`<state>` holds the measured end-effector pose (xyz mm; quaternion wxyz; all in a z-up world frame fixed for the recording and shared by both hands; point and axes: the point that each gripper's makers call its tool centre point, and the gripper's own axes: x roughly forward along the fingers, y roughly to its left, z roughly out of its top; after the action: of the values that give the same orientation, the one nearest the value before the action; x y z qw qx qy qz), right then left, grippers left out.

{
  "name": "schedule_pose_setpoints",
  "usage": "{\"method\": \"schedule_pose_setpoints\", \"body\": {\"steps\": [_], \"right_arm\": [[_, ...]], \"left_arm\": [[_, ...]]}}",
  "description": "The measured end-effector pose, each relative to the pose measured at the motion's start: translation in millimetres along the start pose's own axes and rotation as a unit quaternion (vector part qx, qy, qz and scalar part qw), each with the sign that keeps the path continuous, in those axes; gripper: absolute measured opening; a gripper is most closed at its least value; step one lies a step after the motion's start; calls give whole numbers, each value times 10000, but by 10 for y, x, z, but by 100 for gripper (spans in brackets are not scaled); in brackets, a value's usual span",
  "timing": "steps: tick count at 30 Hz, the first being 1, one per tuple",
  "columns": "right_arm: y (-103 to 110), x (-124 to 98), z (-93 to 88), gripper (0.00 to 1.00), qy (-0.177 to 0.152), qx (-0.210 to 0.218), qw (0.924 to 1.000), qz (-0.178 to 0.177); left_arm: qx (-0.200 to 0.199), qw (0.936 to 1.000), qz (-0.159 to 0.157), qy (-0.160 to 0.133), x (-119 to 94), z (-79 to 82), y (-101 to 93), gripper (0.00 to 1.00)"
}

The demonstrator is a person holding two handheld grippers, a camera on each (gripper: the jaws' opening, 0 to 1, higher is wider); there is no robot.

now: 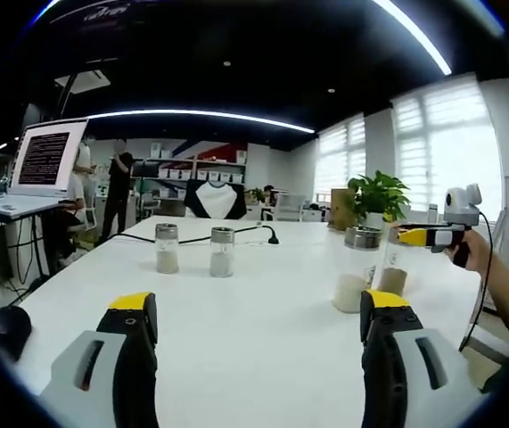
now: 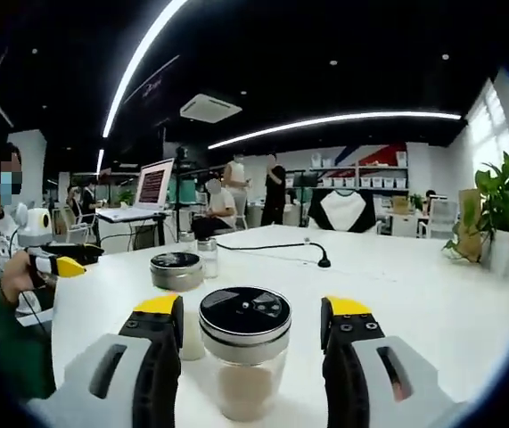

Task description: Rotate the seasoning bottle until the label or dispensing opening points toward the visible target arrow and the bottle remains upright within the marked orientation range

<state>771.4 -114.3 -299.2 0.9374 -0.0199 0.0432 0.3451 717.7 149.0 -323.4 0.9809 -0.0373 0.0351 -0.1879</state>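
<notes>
the right hand-held gripper stands released, jaws either side of an upright seasoning bottle on the white desk; the left hand-held gripper is released too.

Both views look low across the white table from opposite ends, sharing its jars.

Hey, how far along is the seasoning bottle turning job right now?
Just starting. Done: the right gripper is lined up, its open jaws either side of the upright seasoning bottle. In hand: nothing gripped yet; the left gripper is open over bare table. Left: closing and rotating. I can't make out any target arrow.
</notes>
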Motion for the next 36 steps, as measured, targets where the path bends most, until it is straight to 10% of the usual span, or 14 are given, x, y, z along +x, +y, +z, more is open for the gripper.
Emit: {"method": "schedule_pose_setpoints", "body": {"steps": [36], "right_arm": [[47, 48, -81, 40, -1, -78, 10000, 10]], "left_arm": [[-17, 10000, -5, 26, 11, -13, 9, 100]]}}
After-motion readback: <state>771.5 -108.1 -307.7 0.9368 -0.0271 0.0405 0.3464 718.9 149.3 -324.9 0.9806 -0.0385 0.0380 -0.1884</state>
